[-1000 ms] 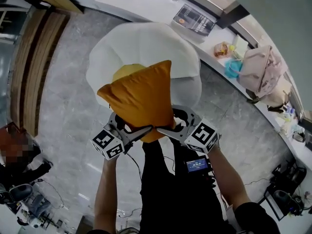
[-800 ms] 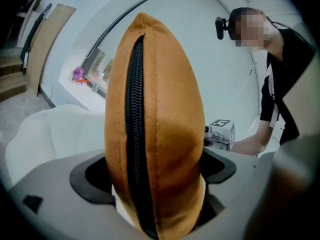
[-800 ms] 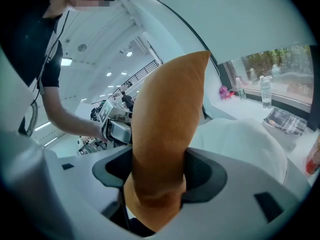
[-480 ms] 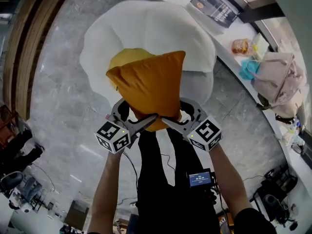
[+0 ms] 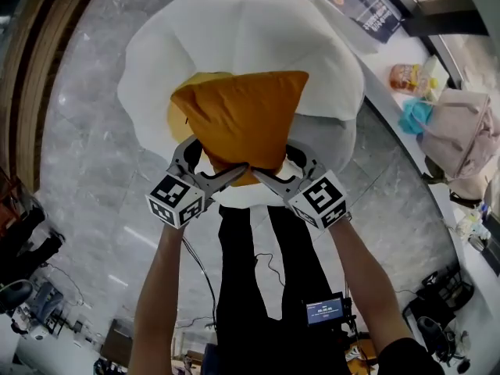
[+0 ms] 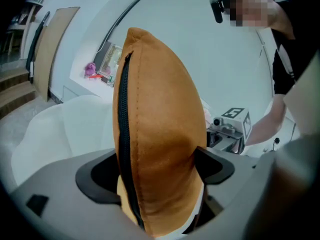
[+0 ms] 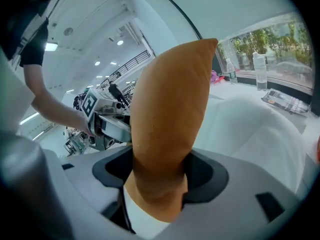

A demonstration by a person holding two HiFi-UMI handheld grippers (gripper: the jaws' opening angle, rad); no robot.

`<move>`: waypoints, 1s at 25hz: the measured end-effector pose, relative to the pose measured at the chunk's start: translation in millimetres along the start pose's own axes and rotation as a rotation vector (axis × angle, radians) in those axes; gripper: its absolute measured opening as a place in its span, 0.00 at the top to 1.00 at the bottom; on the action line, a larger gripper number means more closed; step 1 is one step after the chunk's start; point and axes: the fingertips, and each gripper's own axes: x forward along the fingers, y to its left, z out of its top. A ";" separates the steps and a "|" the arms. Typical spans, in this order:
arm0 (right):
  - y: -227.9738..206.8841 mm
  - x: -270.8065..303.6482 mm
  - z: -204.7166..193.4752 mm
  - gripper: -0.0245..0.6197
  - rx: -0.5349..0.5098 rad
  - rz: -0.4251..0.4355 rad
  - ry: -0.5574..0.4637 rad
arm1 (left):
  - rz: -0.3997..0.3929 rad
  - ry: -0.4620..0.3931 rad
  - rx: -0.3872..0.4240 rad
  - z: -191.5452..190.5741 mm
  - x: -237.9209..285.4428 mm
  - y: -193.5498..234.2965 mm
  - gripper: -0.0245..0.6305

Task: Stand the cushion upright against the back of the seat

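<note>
Cushion (image 5: 242,119) gripped by left tool (image 5: 209,172) and right tool (image 5: 283,170).

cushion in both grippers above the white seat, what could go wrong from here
The left gripper and right gripper pinch the cushion only at its near edge, so it may flop or slip out. The seat looks rounded and puffy; released there, the cushion could tip flat rather than stand.

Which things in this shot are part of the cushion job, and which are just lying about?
In the job: orange cushion, white seat, left gripper and right gripper, both clamped on the cushion.
Lying about: booklet, snack packet, pink bag, water bottle.
</note>
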 end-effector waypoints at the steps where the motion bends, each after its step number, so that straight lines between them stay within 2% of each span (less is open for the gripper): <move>1: -5.7 8.3 -3.9 0.48 -0.004 -0.011 0.008 | -0.002 0.014 0.031 -2.7 4.7 8.0 0.23; 5: -32.2 37.6 -17.2 0.48 -0.028 -0.075 0.038 | -0.010 0.061 0.136 -11.1 27.5 39.2 0.24; 12: -67.7 81.9 -45.8 0.48 -0.038 -0.244 0.076 | -0.043 0.150 0.353 -32.4 61.8 82.6 0.24; 25: -133.0 140.1 -50.8 0.48 -0.061 -0.440 0.087 | -0.023 0.214 0.590 -30.0 110.6 151.7 0.26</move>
